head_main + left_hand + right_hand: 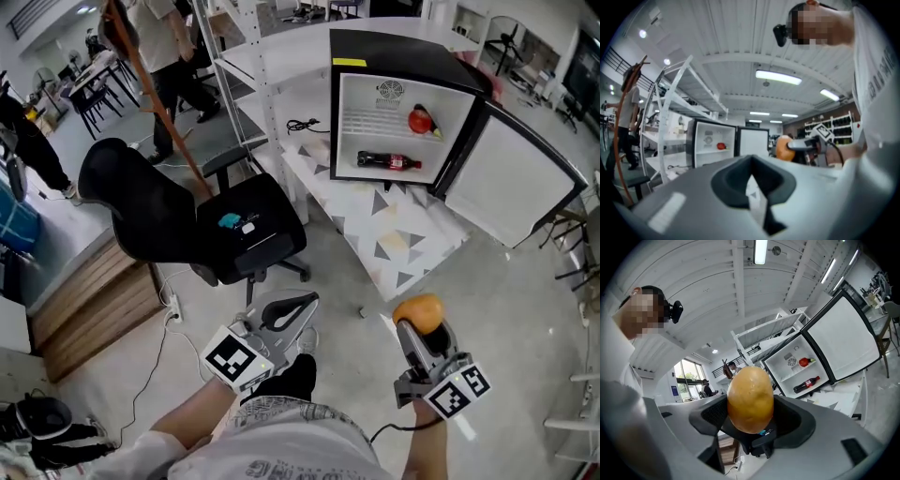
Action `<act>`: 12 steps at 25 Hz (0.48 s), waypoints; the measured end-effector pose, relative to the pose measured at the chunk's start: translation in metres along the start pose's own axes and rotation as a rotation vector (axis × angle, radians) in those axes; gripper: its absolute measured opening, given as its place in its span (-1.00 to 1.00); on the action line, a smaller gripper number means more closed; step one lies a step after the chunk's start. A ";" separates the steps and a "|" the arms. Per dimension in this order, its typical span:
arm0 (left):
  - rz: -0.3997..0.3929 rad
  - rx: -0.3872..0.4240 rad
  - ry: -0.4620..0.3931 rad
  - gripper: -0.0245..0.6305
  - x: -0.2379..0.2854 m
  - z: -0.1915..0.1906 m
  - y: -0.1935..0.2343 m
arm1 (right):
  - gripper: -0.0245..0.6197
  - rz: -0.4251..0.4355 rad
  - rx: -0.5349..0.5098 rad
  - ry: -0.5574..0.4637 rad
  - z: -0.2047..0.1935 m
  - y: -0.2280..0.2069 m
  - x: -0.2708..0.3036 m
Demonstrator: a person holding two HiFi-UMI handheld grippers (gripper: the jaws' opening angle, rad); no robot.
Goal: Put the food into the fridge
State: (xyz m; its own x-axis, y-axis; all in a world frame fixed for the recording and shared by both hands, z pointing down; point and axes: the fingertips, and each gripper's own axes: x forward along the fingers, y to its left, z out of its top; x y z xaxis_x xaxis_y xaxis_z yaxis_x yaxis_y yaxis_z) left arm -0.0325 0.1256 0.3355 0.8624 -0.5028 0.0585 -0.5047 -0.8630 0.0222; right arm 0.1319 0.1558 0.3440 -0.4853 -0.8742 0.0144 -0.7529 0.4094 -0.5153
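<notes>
one fruit point(418, 312) sits in the right gripper point(419, 328) in the head view, well apart from the open fridge point(394, 52). left gripper point(751, 187) view: fingers together, empty. right gripper view: fingers point(799, 420) pinch only the fruit's lower end, so it could tip out on the way.

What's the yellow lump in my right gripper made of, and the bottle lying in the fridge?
Lump: smooth, even orange-yellow skin with a dull sheen and no blemishes, so probably a plastic or foam mock fruit; real produce can't be ruled out. Bottle: dark contents and a red label; likely clear plastic, possibly glass, too small to tell.
</notes>
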 end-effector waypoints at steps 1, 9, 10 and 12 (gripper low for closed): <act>-0.002 -0.003 0.003 -0.90 0.006 0.000 0.011 | -0.07 -0.004 -0.003 0.001 0.003 -0.005 0.010; -0.024 -0.012 0.022 -0.90 0.050 0.000 0.093 | -0.07 -0.035 0.001 0.007 0.023 -0.041 0.090; -0.028 -0.014 0.023 -0.90 0.055 0.000 0.102 | -0.07 -0.039 0.000 0.008 0.026 -0.044 0.099; -0.033 -0.017 0.023 -0.90 0.064 0.002 0.118 | -0.07 -0.044 -0.003 0.011 0.031 -0.050 0.114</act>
State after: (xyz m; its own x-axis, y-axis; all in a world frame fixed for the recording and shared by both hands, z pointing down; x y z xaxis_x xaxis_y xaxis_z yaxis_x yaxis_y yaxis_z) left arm -0.0373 -0.0088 0.3400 0.8776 -0.4725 0.0807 -0.4767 -0.8781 0.0418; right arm 0.1274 0.0274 0.3448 -0.4565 -0.8885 0.0470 -0.7751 0.3712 -0.5113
